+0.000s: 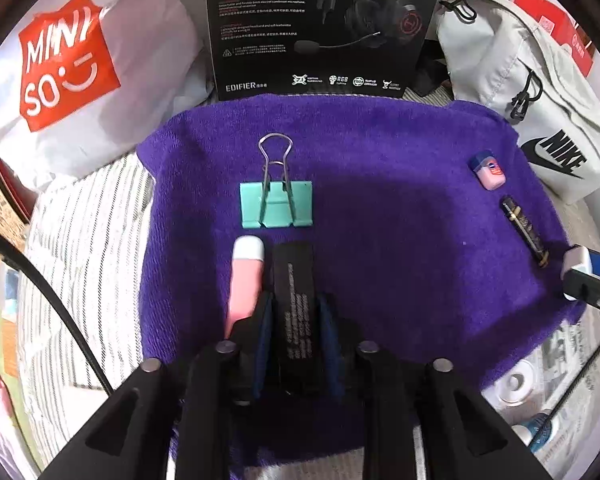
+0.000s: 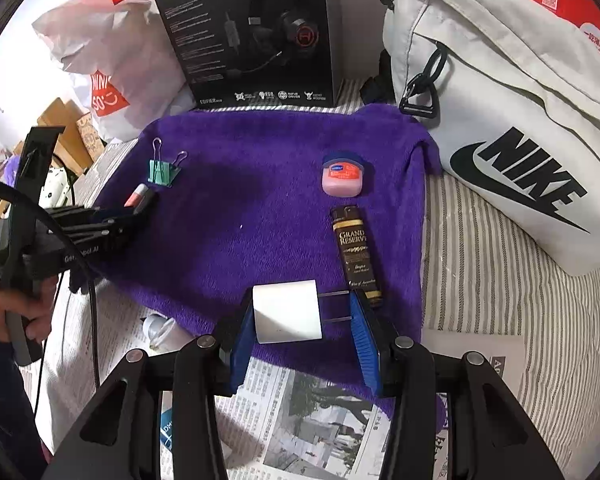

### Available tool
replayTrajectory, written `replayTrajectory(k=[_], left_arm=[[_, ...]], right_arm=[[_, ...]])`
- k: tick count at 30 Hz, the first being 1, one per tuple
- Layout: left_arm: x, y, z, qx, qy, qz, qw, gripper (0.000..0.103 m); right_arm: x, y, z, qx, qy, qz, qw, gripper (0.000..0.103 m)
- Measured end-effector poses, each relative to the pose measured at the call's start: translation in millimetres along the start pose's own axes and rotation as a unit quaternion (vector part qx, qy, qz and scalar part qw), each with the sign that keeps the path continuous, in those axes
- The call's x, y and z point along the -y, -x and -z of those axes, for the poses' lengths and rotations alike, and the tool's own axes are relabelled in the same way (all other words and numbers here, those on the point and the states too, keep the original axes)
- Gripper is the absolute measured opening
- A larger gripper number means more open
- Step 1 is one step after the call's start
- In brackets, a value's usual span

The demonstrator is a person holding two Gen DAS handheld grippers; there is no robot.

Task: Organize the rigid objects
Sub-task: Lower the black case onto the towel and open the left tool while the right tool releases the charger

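We're looking at one purple towel [image 1: 380, 152] with one of each on it: teal binder clip [image 1: 276, 204], pink tube [image 1: 246, 280], little pink jar [image 2: 342, 178], brown bottle [image 2: 356, 254]. Our left gripper [image 1: 296, 320] is sitting with a black block [image 1: 294, 280] between its barely parted fingers, just below the clip, beside the tube. Our right gripper [image 2: 304, 320] is clamping a white charger plug [image 2: 286, 311] at the towel's near edge, touching the bottle.
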State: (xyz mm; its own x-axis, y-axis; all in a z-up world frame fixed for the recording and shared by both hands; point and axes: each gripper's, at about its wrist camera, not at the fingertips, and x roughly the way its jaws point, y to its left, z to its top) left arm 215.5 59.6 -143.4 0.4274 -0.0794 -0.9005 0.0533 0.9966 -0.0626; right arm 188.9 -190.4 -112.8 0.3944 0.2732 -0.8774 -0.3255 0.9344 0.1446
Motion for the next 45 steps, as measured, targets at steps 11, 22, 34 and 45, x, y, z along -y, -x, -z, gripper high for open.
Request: replayTrajectory(k=[11,22,34,45], left_arm=[[-3,42,22,0.024,0.018,-0.014,0.9995,0.048],[-8,67,39,0.04,0.021,-0.023,0.9987,0.048],[-12,68,54,0.04,0.029,-0.03,0.9984,0.049],[-7,81,75,0.041,0.024,-0.018,0.9987,0.049]], right_arm=[[-6,-27,-17,0.006,0.03,-0.004,1.0,0.045],[-15,-63,-25,-0.003,0.059,0.031,0.998,0.045],[-14,-66,-27,-0.007,0.062,0.028,0.998,0.045],[-7,-47,-14,-0.012,0.041,0.016,0.999,0.052]])
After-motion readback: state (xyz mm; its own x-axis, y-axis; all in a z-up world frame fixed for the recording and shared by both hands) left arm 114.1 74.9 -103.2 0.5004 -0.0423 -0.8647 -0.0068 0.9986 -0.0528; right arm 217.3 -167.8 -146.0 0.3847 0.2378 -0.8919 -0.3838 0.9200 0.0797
